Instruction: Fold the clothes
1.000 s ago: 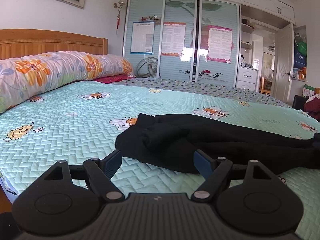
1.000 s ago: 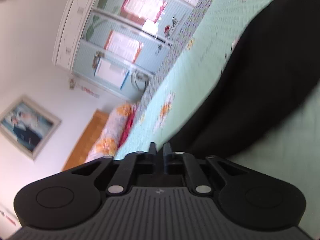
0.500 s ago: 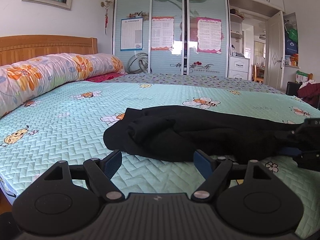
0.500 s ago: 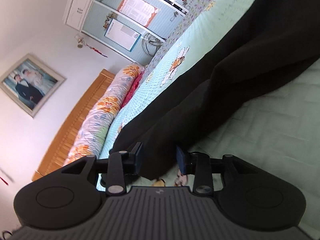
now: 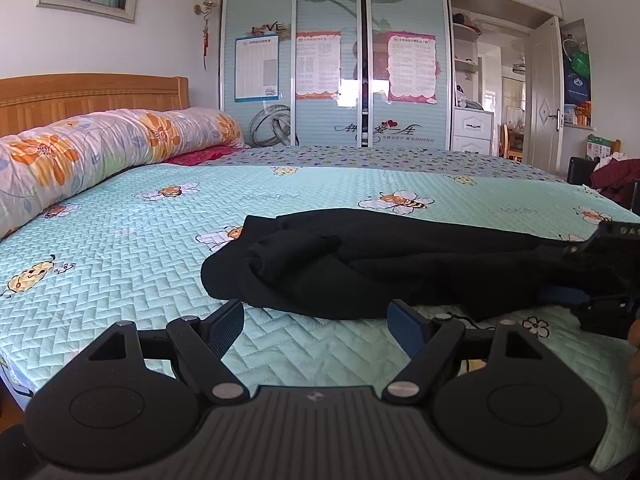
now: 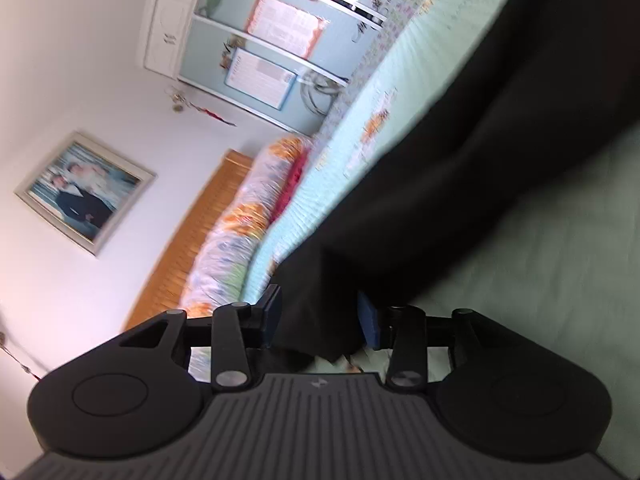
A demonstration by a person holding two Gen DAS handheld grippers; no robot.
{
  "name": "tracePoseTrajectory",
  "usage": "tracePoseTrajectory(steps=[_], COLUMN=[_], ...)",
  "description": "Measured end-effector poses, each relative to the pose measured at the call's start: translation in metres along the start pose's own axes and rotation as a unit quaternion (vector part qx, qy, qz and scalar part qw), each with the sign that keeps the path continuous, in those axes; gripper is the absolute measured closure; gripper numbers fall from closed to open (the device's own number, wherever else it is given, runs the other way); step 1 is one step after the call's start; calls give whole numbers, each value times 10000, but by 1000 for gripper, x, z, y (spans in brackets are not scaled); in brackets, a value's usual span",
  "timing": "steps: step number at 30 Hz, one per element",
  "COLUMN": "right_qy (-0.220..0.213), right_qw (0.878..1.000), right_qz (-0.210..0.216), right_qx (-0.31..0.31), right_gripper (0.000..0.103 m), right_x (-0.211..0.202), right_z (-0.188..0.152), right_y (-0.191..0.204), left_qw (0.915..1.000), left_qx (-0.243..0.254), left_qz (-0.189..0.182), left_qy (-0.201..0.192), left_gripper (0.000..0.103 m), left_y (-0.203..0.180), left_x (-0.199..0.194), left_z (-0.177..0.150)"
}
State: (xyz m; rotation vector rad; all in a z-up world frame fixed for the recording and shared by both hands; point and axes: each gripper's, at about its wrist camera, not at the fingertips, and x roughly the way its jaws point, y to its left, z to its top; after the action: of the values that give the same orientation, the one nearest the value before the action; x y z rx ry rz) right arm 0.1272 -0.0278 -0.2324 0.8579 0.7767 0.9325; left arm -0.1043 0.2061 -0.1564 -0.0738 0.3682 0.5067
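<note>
- The left hand-held gripper (image 5: 316, 326) fills the bottom of the left wrist view with its jaws spread wide and nothing between them; its blue pads (image 5: 404, 326) hang just short of the near edge of the black garment (image 5: 360, 264) without touching it.
- The black garment lies bunched in a long heap on the bed (image 5: 120, 256), across the centre and right of that view, over the green quilted cover with its bee pattern.
- The right hand-held gripper (image 6: 320, 318) is seen rolled sideways in its own blurred view. Its jaws are opening, and a corner of the black garment sits between the pads, which no longer press on it.
- In the left wrist view, the right hand-held gripper shows at the right edge, at the garment's far end.
- A floral bolster (image 5: 100, 152) lies along the wooden headboard (image 5: 80, 96), upper left.
</note>
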Motion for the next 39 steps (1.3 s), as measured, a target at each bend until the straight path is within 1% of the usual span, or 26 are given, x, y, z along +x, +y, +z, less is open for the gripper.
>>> tracePoseTrajectory(steps=[2,4,6,9,11,12,13,14,15,16,18,20,21,23,24,25,26,28,29,30,32,34,35,36,38,39], right_qy=[48,87,136,387,605,693,768,844,892,890,811,687,675,750,810,893,977,1037,1046,1055,1001,895,850,808,779,794], right_qw=[9996,9982,9958,9894,9813,9783,9773,9762,9779,9829,9917,9913,9891,9859,9855,9862,9866,9858,9842,9823,9768,9656,9586,9500,9316,9258], right_qz=[-34,-62,-114,-427,-583,-624,-650,-676,-703,-615,-103,697,950,1096,1053,876,700,361,218,74,-98,-157,-169,-192,-423,-559], right_qx=[-276,-587,-903,-1335,-1733,-1852,-1866,-1880,-1757,-1487,-997,-878,-901,-1018,-1059,-1081,-1103,-1274,-1412,-1549,-1889,-2437,-2713,-3009,-3525,-3652], right_gripper=[56,48,36,33,33,36,43,74,95,95,96,101,101,102,102,101,97,95,84,67,49,46,39,35,34,34], right_x=[5,11,20,42,54,59,61,64,65,61,44,16,5,-13,-16,-12,-9,-1,1,4,6,5,3,5,13,19], right_z=[-7,-11,-12,-14,-20,-22,-22,-22,-19,-12,5,19,25,35,36,34,32,20,10,1,-20,-38,-45,-50,-53,-51], right_y=[8,17,27,36,42,43,43,44,42,40,44,64,71,77,77,71,66,57,54,52,56,67,73,78,86,87], left_qw=[10000,10000,10000,10000,10000,10000,10000,10000,10000,10000,10000,9999,9998,9996,9995,9994,9992,9992,9992,9992,9991,9988,9987,9986,9986,9987], left_qx=[8,9,10,40,61,62,62,57,51,45,7,-94,-170,-270,-309,-347,-385,-388,-382,-378,-385,-425,-445,-465,-475,-460], left_qz=[-1,11,20,6,-1,0,1,5,8,12,19,49,68,81,84,87,90,90,107,126,173,224,239,254,232,213], left_qy=[2,4,11,25,22,22,22,15,9,2,-37,-71,-89,-74,-52,-31,-9,-1,-16,-30,-45,-34,-13,7,65,73], left_gripper=[21,21,21,21,21,21,21,21,21,21,21,21,21,21,21,21,21,21,21,21,21,21,21,21,21,21], left_y=[-1,-1,-1,-2,-3,-3,-3,-2,-2,-1,2,7,9,12,12,13,13,13,14,15,17,20,22,23,21,19], left_x=[-2,-2,-1,-2,-3,-3,-3,-3,-4,-4,-7,-10,-10,-9,-7,-6,-5,-8,-10,-12,-15,-16,-15,-14,-12,-12], left_z=[-1,-1,-1,-2,-2,-2,-2,-1,-1,0,1,4,5,6,6,6,6,6,7,7,8,7,7,6,4,4])
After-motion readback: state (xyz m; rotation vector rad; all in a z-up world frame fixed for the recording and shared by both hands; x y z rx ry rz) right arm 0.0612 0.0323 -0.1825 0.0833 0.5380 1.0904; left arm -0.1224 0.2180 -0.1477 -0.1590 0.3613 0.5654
